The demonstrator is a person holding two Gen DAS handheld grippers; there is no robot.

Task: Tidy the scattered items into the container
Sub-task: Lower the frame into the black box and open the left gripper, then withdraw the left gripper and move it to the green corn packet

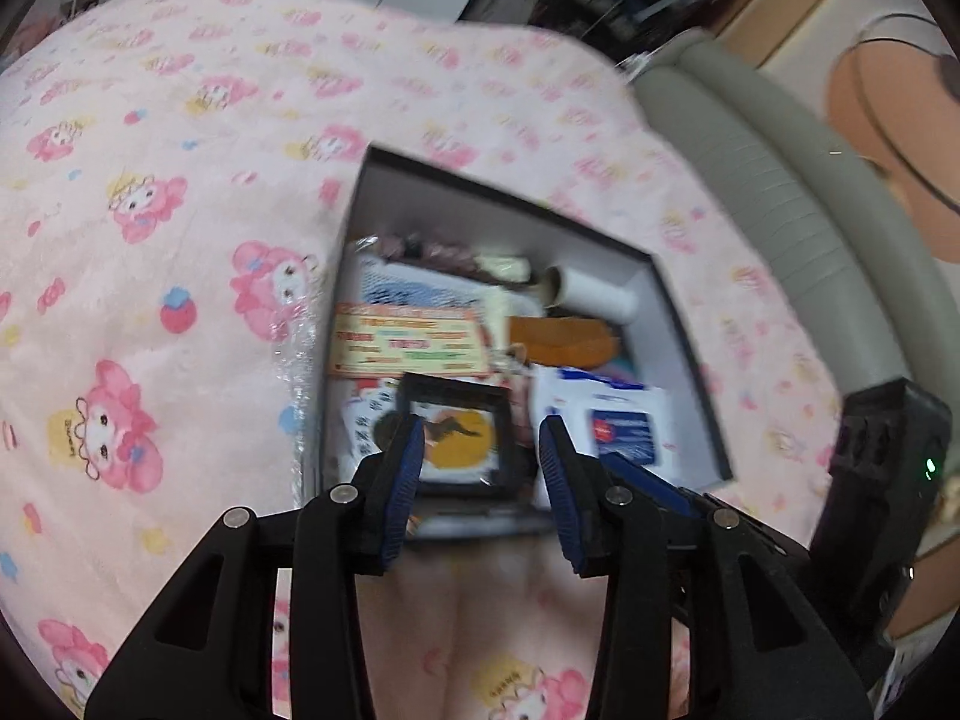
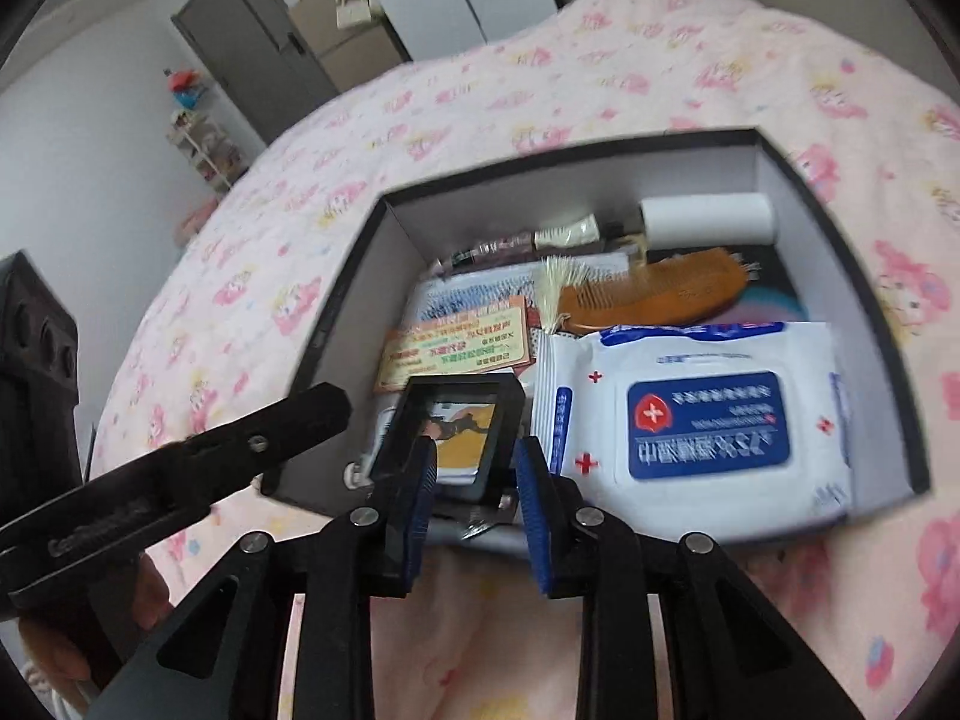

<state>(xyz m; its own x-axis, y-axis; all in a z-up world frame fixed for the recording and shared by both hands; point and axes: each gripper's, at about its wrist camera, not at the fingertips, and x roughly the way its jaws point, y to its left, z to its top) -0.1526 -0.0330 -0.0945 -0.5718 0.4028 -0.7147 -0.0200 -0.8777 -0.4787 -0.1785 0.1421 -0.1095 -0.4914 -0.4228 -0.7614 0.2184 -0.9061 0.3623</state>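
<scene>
I've got both tongs angled down over the near edge of the box [image 2: 840, 252], a dark-rimmed, white-walled carton sitting on a bed with a pink cartoon-print blanket [image 1: 150, 120]. Left tongs [image 1: 480, 456]: jaws partly open, blue pads apart, nothing pressed between them; the small black frame [image 1: 459, 432] shows in the gap but it lies down in the box, not gripped as far as I see. No earlier look to compare. Right tongs [image 2: 474, 474]: jaws a bit narrower, also apart; the same black frame [image 2: 462, 420], with an orange and dark picture in it, sits right in front of the tips at the near-left corner of the box. The left pad overlaps its lower edge, so I can't tell if it touches. Inside the box, right wrist view: wipes pack [image 2: 696, 420], white with a blue label, fills the near right; brown comb [image 2: 654, 294] just behind it; white roll [image 2: 708, 219] against the far wall; yellow-green printed card [image 2: 456, 348] left of centre, behind the frame; a few small tubes along the back, too blurred to name. The left tool's black arm [image 2: 180, 462] crosses the lower left of the right view, just outside the box wall. Grey padded bed edge [image 1: 750, 168] runs at right in the left view.
</scene>
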